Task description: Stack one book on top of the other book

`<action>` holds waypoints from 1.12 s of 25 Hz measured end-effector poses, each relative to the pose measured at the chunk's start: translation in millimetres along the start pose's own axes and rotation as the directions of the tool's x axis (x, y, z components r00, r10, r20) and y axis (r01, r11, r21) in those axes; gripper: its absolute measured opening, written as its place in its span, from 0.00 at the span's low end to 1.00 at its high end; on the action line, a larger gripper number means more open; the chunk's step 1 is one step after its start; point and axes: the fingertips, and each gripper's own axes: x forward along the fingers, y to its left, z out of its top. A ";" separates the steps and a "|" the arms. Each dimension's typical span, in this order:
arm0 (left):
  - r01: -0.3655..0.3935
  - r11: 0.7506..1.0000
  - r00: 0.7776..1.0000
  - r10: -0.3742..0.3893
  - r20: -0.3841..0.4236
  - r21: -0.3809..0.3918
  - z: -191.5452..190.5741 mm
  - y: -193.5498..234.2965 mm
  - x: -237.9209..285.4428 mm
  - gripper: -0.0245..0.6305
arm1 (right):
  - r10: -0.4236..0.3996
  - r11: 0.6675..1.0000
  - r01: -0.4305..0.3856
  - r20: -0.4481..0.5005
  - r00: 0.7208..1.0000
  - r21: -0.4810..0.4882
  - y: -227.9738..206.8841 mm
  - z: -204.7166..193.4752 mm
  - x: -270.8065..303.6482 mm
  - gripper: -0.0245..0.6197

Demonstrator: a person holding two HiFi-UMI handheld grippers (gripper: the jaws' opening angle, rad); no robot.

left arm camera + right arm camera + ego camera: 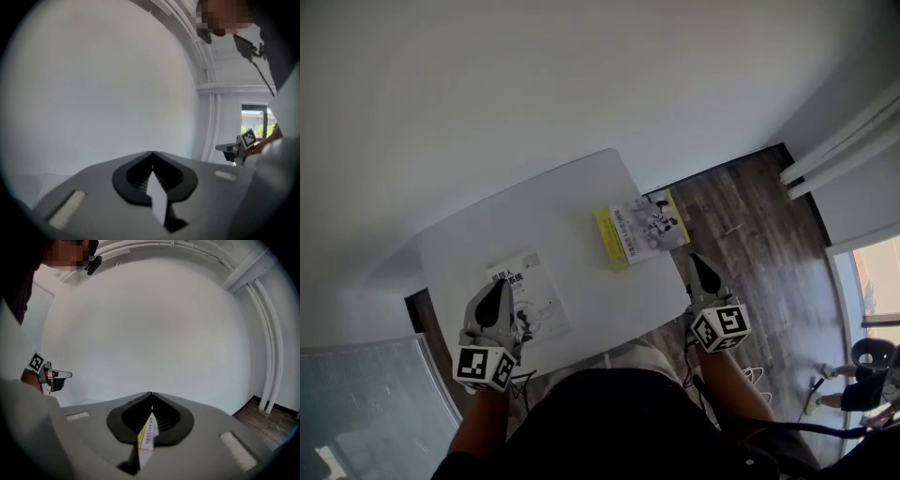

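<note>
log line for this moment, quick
books: white book, yellow-edged book apart on table | left gripper: shut, empty | right gripper: shut, empty | stack: not started

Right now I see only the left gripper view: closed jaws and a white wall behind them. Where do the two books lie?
Observer: In the head view, both lie flat and apart on the white rectangular table.
Operator: Which one is closer to my left side?
Observer: The white-covered paperback book; the left hand-held gripper appears over its near edge, but I cannot tell if they touch.
Operator: And the other book?
Observer: The paperback book with the yellow spine lies farther right, just ahead of the right hand-held gripper, whose jaws are together and empty in the right gripper view.
</note>
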 end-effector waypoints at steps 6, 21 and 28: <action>0.011 1.000 1.000 -0.011 -0.007 0.018 4.1 -24.7 37.0 0.05 | -0.007 0.999 0.008 -0.024 1.000 0.046 -35.7 -16.5 9.9 0.05; 0.037 0.999 0.996 -0.034 -0.077 0.033 -2.5 -62.6 93.4 0.05 | 0.035 0.989 -0.016 -0.125 0.992 0.150 -88.0 -73.7 40.3 0.28; 0.036 0.998 0.994 -0.031 -0.106 0.046 -4.5 -71.3 114.8 0.05 | 0.060 0.976 -0.021 -0.175 0.983 0.217 -104.3 -105.8 54.9 0.41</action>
